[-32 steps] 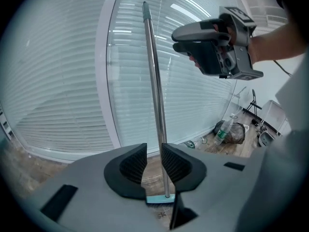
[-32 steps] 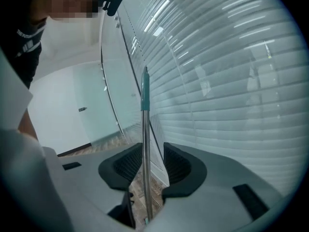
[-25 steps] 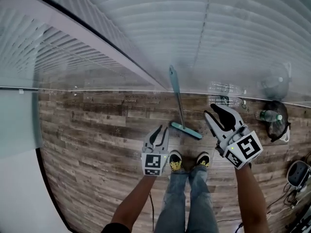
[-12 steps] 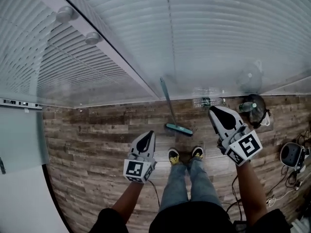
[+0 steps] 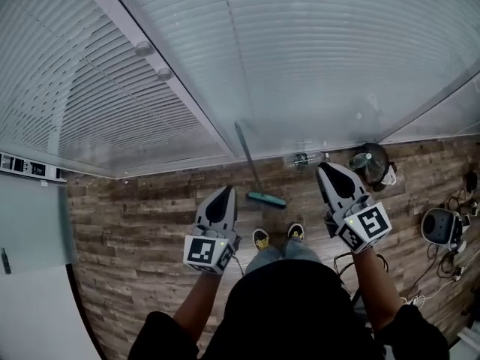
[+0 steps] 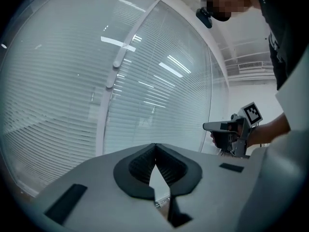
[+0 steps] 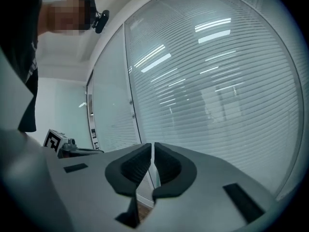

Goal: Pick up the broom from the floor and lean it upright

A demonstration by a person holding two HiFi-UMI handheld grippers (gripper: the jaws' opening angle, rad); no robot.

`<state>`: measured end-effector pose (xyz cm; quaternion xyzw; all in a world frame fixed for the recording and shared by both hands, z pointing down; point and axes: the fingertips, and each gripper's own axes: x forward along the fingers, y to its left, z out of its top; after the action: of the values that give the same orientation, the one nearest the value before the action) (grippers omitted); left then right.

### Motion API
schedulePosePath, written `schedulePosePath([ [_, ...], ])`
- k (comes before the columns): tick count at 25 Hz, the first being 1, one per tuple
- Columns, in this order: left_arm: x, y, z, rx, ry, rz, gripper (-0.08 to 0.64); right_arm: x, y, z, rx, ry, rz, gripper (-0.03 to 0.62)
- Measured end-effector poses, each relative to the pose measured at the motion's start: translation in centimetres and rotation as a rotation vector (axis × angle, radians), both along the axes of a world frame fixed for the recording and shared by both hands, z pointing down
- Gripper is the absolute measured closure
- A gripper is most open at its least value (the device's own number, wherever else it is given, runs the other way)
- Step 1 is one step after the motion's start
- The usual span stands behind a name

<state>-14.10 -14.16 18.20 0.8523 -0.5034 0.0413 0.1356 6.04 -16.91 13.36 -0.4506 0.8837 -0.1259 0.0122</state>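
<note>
The broom (image 5: 253, 169) stands leaning against the glass wall with blinds, its teal head (image 5: 267, 199) on the wood floor in front of the person's shoes. My left gripper (image 5: 224, 191) is held up to the left of the broom head, shut, with nothing in it. My right gripper (image 5: 324, 169) is held up to the right of it, also shut and empty. In the left gripper view the jaws (image 6: 154, 147) meet at the tips and point at the blinds, with the right gripper (image 6: 206, 126) off to the side. In the right gripper view the jaws (image 7: 152, 145) sit closed before the glass.
A clear plastic bottle (image 5: 303, 158) lies at the foot of the glass. A dark round bin (image 5: 372, 159) stands to its right. A round grey device (image 5: 439, 226) and cables lie at the far right. Two knobs (image 5: 144, 49) sit on the glass door frame.
Both grippers have risen and closed from open. The view has lifted as the person stood up. The broom stays leaning on the glass.
</note>
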Motion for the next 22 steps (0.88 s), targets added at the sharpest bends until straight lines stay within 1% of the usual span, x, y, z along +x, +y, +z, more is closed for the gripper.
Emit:
schedulePosePath([
  [3,0.5,0.5,-2.0,0.027,0.019,0.023,0.537,1.1,0.9,-1.4,0.022,0.032,0.057,0.558],
  [6,-0.1,0.6,-3.9,0.054,0.037,0.009,0.537,0.7,0.9,-2.4,0.051,0.083,0.063,0.558],
  [8,0.5,1.1,-4.3,0.050,0.049,0.018,0.537,1.2,1.6,-3.2,0.074,0.119,0.064,0.558],
  [14,2.8,2.4,-4.6,0.049,0.035,0.083,0.537,4.1,3.1,-4.5,0.081,0.139,0.090,0.558],
  [18,3.4,2.9,-5.1,0.052,0.034,0.091,0.537,6.5,3.9,-5.1,0.074,0.148,0.127,0.558],
  [22,3.9,3.0,-5.6,0.060,0.033,0.096,0.537,7.5,4.6,-5.5,0.083,0.158,0.149,0.558],
])
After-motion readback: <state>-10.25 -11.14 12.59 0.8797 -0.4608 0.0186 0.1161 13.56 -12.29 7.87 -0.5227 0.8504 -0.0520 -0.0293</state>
